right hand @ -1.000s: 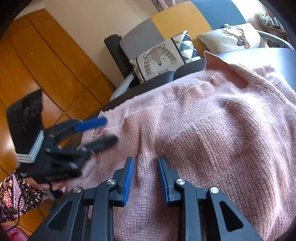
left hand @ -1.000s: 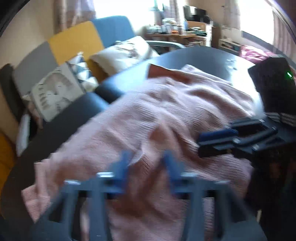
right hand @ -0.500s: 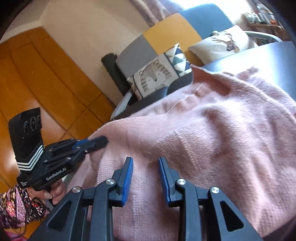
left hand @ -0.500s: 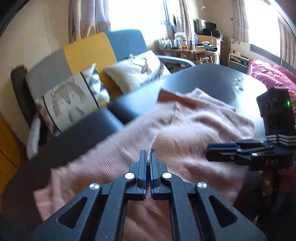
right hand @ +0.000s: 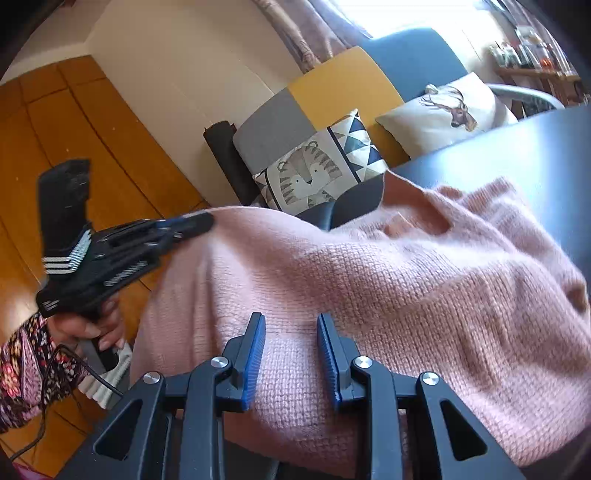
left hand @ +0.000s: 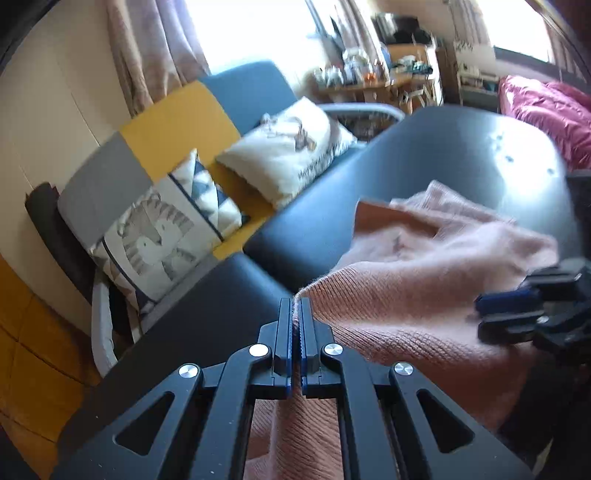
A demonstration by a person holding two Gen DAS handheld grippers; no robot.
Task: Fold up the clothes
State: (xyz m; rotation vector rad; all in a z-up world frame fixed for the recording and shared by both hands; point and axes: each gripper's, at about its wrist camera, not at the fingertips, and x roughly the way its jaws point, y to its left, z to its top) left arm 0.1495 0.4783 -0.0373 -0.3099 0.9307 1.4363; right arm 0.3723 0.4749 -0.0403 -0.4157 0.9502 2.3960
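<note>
We are pinching the pink knitted sweater's (left hand: 424,295) edge in the closed left gripper (left hand: 295,314) to fold it; our right gripper (right hand: 290,328), half-open, is holding nothing above it.

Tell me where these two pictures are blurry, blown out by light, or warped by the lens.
Left wrist view: window blown out white; glare on the dark table; pink sweater and right gripper smeared by motion; straight edges bow toward the rim.
Right wrist view: sharper knit; left gripper slightly blurred; window corner overexposed; dark vignette at corners.
</note>
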